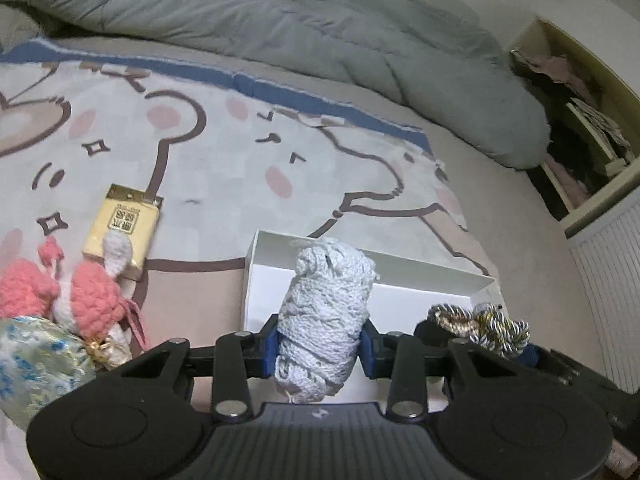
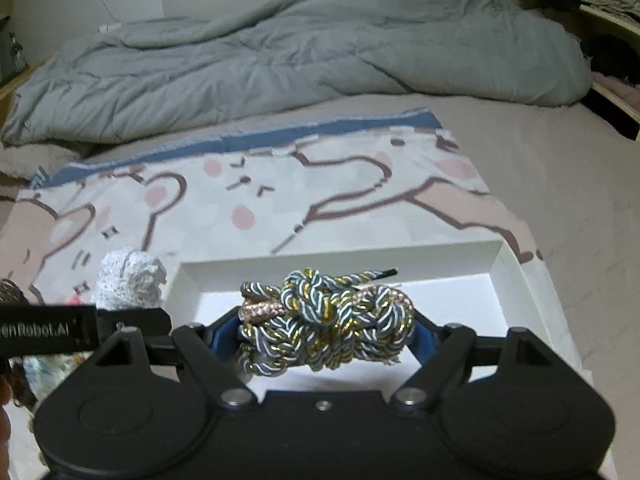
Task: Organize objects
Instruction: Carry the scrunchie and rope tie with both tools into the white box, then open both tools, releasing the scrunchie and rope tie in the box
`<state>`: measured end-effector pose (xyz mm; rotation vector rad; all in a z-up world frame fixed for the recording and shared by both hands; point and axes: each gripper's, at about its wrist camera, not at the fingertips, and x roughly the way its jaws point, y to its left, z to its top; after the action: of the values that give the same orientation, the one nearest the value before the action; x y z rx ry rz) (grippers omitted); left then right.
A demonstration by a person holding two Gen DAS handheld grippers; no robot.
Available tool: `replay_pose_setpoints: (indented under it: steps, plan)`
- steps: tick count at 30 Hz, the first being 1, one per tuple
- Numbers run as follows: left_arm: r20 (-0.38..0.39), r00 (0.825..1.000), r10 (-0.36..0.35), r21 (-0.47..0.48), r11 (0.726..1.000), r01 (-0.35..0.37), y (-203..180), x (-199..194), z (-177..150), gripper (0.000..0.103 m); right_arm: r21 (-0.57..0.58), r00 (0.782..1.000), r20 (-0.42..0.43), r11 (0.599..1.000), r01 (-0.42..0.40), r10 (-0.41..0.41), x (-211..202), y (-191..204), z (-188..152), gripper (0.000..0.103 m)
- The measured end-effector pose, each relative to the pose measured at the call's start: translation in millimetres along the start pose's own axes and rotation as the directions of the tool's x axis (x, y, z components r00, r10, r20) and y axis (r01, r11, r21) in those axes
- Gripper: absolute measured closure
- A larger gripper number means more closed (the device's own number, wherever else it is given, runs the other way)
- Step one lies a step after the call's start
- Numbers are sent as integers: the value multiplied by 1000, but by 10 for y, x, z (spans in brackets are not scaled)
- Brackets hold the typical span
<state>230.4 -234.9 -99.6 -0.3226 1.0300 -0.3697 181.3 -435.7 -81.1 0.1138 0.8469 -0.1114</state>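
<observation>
Clamped in the left claw (image 1: pixel 320 346), a white lace bundle (image 1: pixel 326 312) hangs over the near-left corner of the white box (image 1: pixel 432 276), apparently for dropping in; the box floor looks bare. From the right wrist, the right claw (image 2: pixel 326 338) grips a braided cord knot (image 2: pixel 328 316) above the same box (image 2: pixel 496 268).

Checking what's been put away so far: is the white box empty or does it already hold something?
Apparently empty: the white box shows a bare white floor; both cord bundles are gripped above it, hiding part.
</observation>
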Motion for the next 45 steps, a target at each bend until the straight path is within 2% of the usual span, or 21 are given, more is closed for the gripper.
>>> replay_pose_setpoints:
  steps: [11,15,17,22,33,45]
  plan:
    - [-13,999,31,-9,999,-31,21,277,2,62,-5,999,-49,1000,-2,2,328,-28,-72,20]
    - [-2,999,48,4,999,-48,20,264,21,50,-1,999,-38,1000,-1,1,372,-36,-73,18]
    - [-3,999,44,9,999,-44,5,253,27,50,14,999,-32,1000,5,-5,370,-51,-67,17]
    - [-10,999,52,62,997,-52,-60,221,2,50,70,1000,-28,998,1,1,291,-136,-37,14]
    - [10,997,81,111,990,-82,-99,10,-18,50,70,1000,-28,998,0,2,134,-172,-63,14]
    - [32,990,141,200,969,-144,-124,-274,-133,47,71,1000,8,997,5,-6,-300,-197,-147,14]
